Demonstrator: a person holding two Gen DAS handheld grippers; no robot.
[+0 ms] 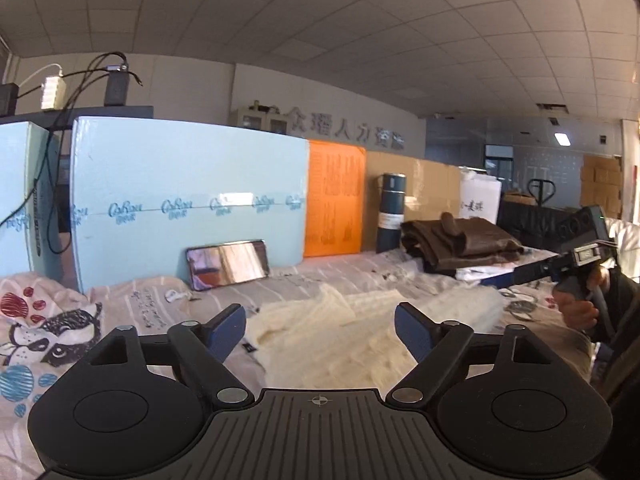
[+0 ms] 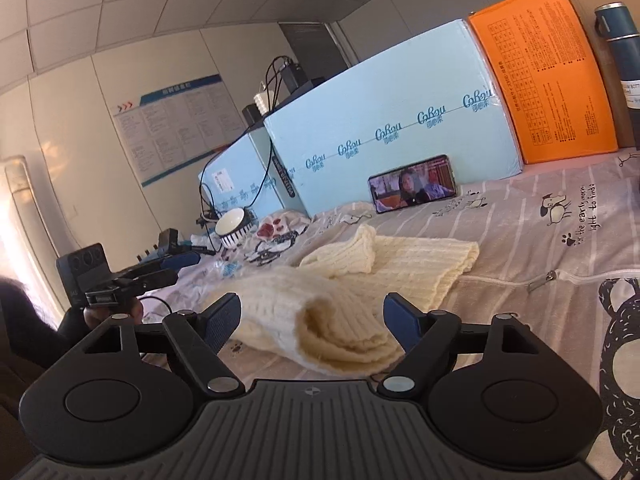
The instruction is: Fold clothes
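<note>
Both the left gripper (image 1: 320,326) and right gripper (image 2: 312,318) have fingers spread wide, holding nothing; the cream ribbed knit sweater (image 2: 360,280) lies half-folded in front of the propped phone (image 2: 412,189). Next, pinch matching edges evenly.

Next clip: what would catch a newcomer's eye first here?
The cream knit sweater, half folded on the printed bedsheet, with both the left gripper and the right gripper open just short of it. Behind it, a phone playing video leans on a pale blue box beside an orange box.

Ribbed cream knit sweater (image 2: 360,280) — printed cotton sheet (image 2: 520,240)
</note>
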